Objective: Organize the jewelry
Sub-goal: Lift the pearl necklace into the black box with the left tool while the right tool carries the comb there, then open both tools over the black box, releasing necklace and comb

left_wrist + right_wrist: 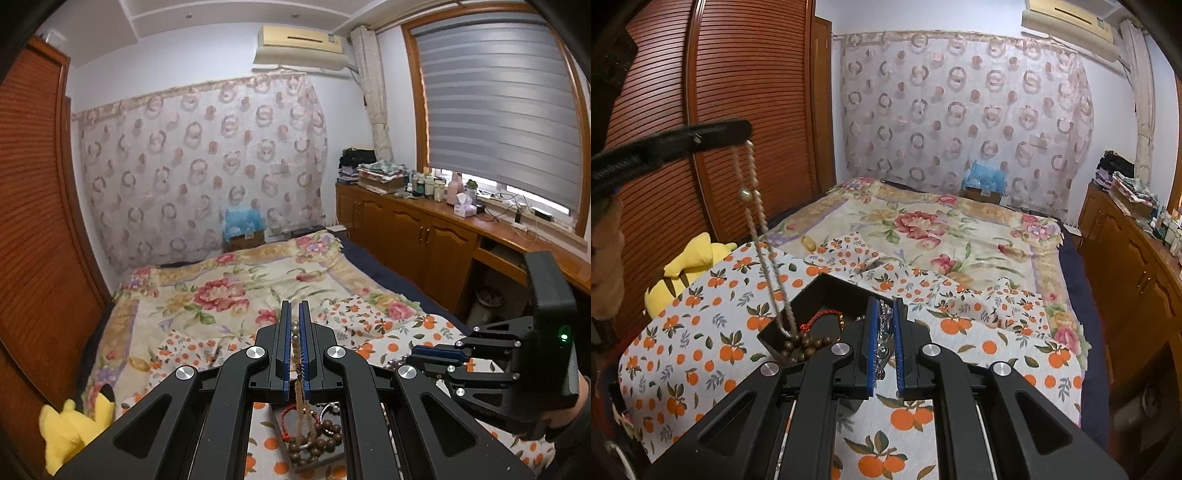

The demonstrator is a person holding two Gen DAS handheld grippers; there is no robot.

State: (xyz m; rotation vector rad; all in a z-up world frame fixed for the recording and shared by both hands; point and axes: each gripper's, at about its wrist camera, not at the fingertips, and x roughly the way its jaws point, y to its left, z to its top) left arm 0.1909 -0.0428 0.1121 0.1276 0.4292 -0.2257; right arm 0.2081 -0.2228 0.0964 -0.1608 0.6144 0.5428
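Jewelry is barely sorted: my left gripper pinches the pale bead necklace lifted from the black tray, my right gripper pinches a silvery chain, while brown beads remain heaped inside.

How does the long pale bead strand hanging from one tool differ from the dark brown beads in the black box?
The pale bead strand has small, light beads; the dark brown beads are bigger and wood-coloured. The strand is lifted, hanging stretched from the left gripper, whose jaws are closed on it, its lower end still in the black box; the brown beads lie heaped there, unheld. Both are strung round beads.
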